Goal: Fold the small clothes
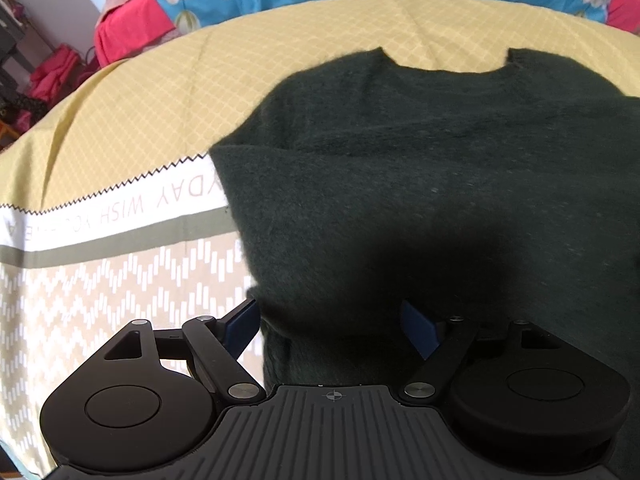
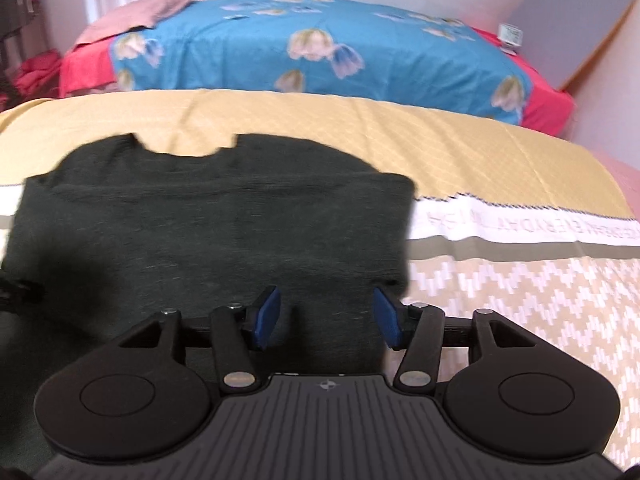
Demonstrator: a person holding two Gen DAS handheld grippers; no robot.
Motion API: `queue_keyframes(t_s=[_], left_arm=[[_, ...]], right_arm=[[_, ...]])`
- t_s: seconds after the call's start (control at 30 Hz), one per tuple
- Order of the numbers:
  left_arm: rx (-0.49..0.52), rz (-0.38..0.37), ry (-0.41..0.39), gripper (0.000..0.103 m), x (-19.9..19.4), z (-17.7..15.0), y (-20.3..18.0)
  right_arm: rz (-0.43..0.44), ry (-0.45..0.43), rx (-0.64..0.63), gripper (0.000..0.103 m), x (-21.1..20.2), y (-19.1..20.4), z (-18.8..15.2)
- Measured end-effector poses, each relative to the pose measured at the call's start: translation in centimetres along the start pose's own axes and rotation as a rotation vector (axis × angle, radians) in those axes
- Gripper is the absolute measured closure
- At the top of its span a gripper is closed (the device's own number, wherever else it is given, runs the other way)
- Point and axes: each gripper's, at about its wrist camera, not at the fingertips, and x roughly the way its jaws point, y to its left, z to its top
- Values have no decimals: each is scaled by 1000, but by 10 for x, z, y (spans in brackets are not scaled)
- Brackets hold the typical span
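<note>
We see a dark green fuzzy knit sweater lying flat on a yellow bedspread with a fine white diamond lattice, its scooped neckline at the far edge and its hem toward us. Its sides appear folded inward, giving a roughly rectangular outline in the right wrist view.

Our left gripper sits low at the near left corner of the sweater. Its blue-padded fingers stand wide apart, and the sweater's near left edge runs between them; we cannot tell whether either pad touches the knit. The left pad lies just beside the sweater's left border, over the bedspread, and the right pad is over the dark fabric.

Our right gripper is at the near right part of the sweater, its blue pads likewise spread apart with nothing pinched between them. Both pads sit over the dark knit, the right one close to the sweater's right edge.

Under the sweater's middle runs a white band with grey lettering and a zigzag-stitched border, then a grey-green stripe, then a tan section with a white chevron pattern nearest us.

Beyond the yellow bedspread, on the far side, lies a bright blue sheet printed with pale tulip flowers, bordered by red fabric. A pink cloth rests on its far left corner. The right wrist view is somewhat blurred.
</note>
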Motion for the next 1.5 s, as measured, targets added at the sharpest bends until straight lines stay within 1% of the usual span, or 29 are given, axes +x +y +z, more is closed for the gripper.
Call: queue_keyframes(t_s=[0.1, 0.3, 0.43, 0.67, 0.8, 1.1, 1.17, 1.27, 1.4, 1.5], left_arm=[[17, -7, -5, 0, -9, -8, -4], [32, -18, 6, 0, -19, -28, -9], [30, -19, 8, 0, -24, -38, -8], [32, -16, 7, 0, -28, -49, -7], [35, -22, 8, 0, -31, -56, -5], [40, -28, 7, 0, -36, -72, -3], [39, -33, 1, 0, -39, -75, -2], [36, -46, -9, 0, -44, -79, -3], [51, -60, -14, 0, -47, -84, -9], [67, -59, -1, 0, -43, -90, -13]], right_arm=[[37, -9, -33, 40, -10, 10, -6], [98, 17, -92, 36, -16, 25, -18], [120, 25, -108, 34, -19, 33, -25], [139, 70, -112, 33, -19, 39, -36], [136, 105, -107, 32, -18, 37, -44], [59, 169, -107, 31, -17, 25, -65], [45, 168, -100, 31, -20, 23, -68], [64, 151, -99, 31, -28, 27, -70], [121, 126, -131, 30, -37, 42, -72], [147, 132, -159, 30, -39, 51, -76]])
